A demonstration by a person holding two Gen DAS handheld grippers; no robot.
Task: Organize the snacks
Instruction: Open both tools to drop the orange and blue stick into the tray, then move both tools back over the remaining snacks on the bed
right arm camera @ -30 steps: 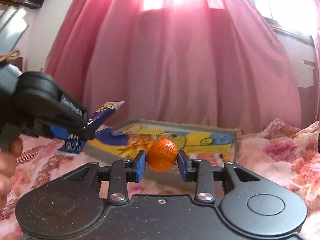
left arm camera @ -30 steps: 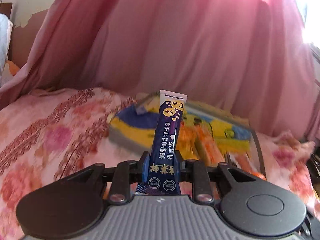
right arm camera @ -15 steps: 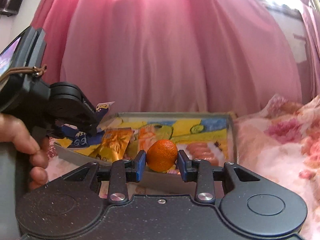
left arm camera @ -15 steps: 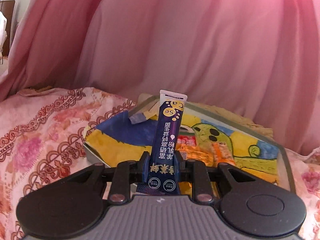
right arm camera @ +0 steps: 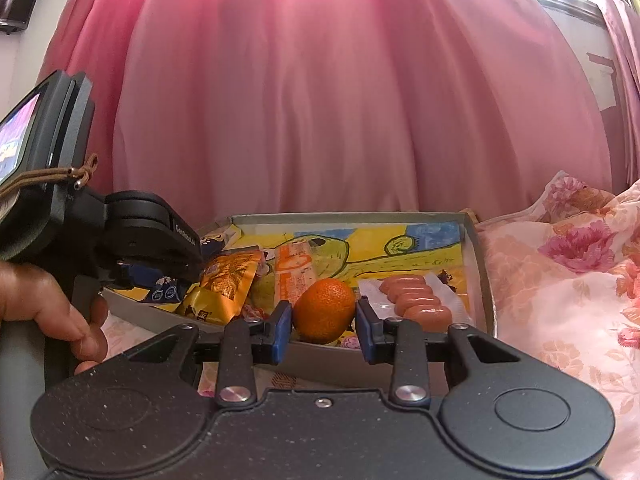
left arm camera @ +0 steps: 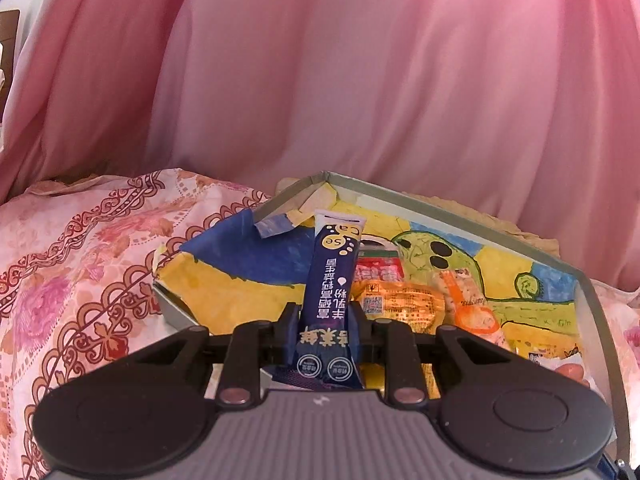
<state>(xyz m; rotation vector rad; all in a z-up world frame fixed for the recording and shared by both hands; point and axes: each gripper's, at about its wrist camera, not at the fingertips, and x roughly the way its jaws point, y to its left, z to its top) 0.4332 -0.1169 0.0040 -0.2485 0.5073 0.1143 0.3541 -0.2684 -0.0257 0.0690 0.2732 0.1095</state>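
From the left wrist view I read the left gripper point(left arm camera: 322, 336) clamped on a dark blue stick sachet with white and yellow print point(left arm camera: 332, 280); the sachet stands upright between the blue pads and its top edge lies over the shallow grey cardboard tray lined with a yellow, blue and green painted drawing point(left arm camera: 460, 220). The right wrist view gives what that view cannot: the left gripper point(right arm camera: 160, 276) seen from outside, held by a person's hand point(right arm camera: 44, 308) at the tray's point(right arm camera: 478, 264) left near corner, with only the sachet's lower end point(right arm camera: 166, 292) showing under the black housing.

The right gripper point(right arm camera: 324, 330) is closed on a small round orange mandarin point(right arm camera: 325, 309), pinched between both pads just above the tray's near wall.

In the tray I see an orange-gold foil snack packet point(right arm camera: 226, 280), a clear pack of pink sausages point(right arm camera: 416, 300) and an orange-and-white wrapper point(right arm camera: 294, 276). The tray rests on a pink floral bedspread point(right arm camera: 560, 280) before a pink curtain point(right arm camera: 340, 100).

The sachet's print is inverted and not legible to me. The gripper body cuts off the tray's near edge in the left view
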